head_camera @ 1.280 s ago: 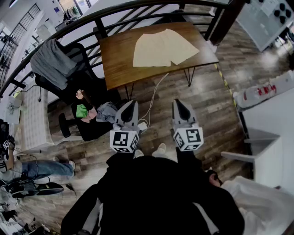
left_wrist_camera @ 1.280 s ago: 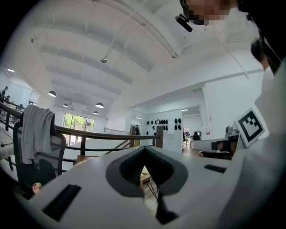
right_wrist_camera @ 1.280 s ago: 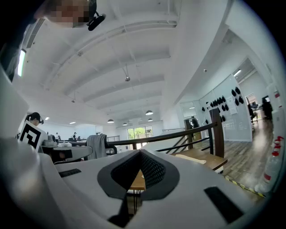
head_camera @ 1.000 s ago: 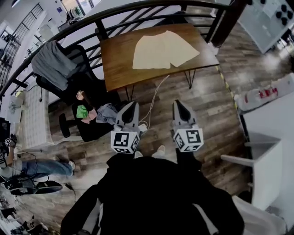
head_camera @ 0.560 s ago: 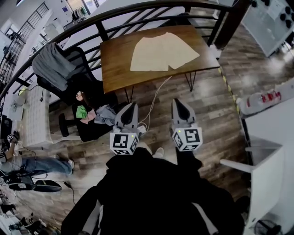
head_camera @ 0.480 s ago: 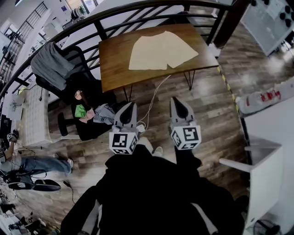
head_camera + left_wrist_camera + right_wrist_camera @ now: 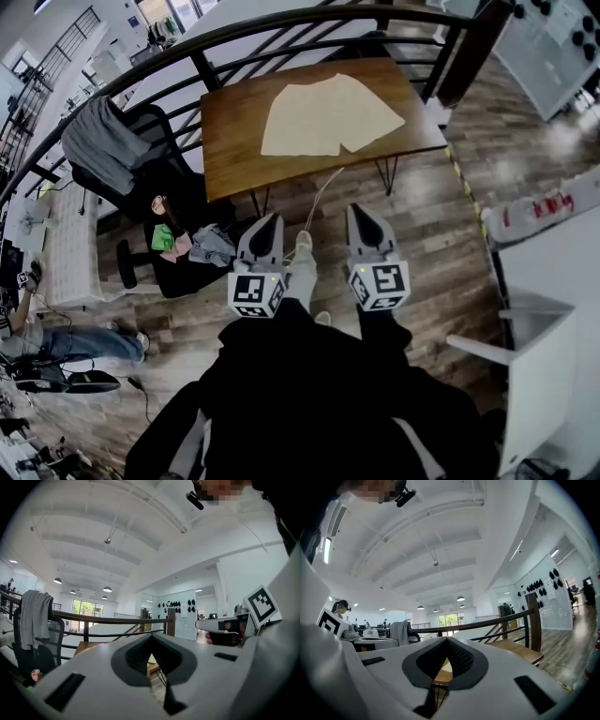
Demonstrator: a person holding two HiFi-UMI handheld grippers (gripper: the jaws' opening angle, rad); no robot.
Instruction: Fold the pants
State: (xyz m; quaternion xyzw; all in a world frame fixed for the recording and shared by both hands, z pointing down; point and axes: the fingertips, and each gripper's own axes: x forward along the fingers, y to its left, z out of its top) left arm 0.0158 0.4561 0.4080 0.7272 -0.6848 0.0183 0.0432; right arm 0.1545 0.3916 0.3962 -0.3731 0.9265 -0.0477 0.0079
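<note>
Cream-coloured short pants (image 7: 328, 114) lie spread flat on a brown wooden table (image 7: 239, 131) ahead of me in the head view. My left gripper (image 7: 269, 221) and right gripper (image 7: 357, 212) are held side by side in front of my body, over the floor, well short of the table. Both point level toward the table with jaws shut and nothing between them. In the left gripper view the table (image 7: 84, 647) and a strip of the pants (image 7: 152, 658) show past the shut jaws; the right gripper view shows the table edge (image 7: 520, 651).
A black curved railing (image 7: 281, 23) runs behind the table. A black office chair (image 7: 141, 159) draped with grey cloth stands left of the table, with small items on a seat (image 7: 187, 246). A white cable (image 7: 314, 202) trails over the wood floor. White furniture (image 7: 548, 309) stands at right.
I have stepped toward the table, one shoe now swinging forward between the grippers. Both grippers moved with me, still shut and side by side.
</note>
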